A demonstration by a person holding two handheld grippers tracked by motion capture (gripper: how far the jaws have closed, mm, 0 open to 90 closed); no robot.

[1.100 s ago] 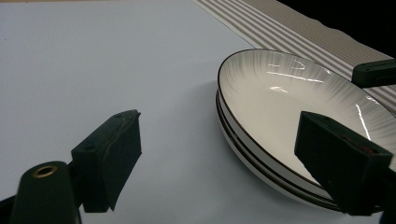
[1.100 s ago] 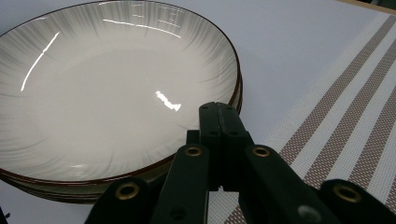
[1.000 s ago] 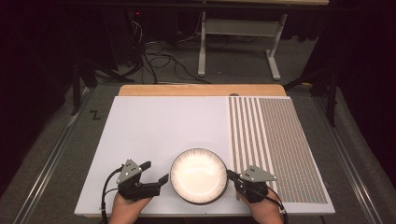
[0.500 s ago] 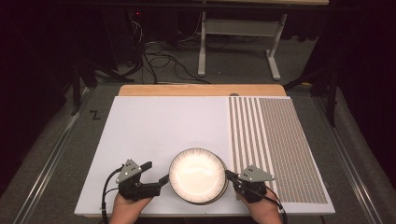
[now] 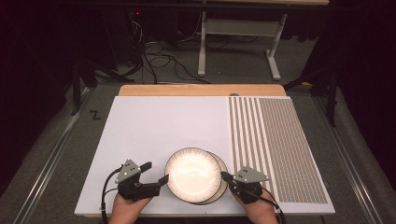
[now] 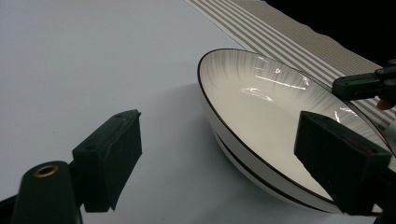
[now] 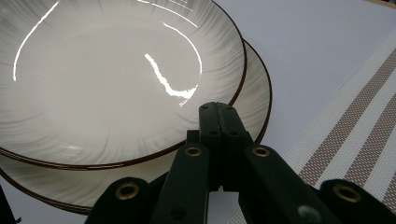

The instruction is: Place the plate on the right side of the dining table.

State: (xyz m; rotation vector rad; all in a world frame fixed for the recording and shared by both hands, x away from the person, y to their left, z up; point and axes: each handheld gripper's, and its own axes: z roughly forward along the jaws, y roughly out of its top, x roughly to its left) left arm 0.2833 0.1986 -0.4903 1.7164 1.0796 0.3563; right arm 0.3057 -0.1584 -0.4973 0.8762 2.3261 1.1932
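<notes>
The table carries two stacked plates near its front edge. The top plate has slid left off the lower plate, so separating them is under way. The left gripper gapes wide, one jaw against the top plate's rim. The right gripper is closed, pressing the lower rim.

White board open beyond stacked plates, striped mat flat at right
</notes>
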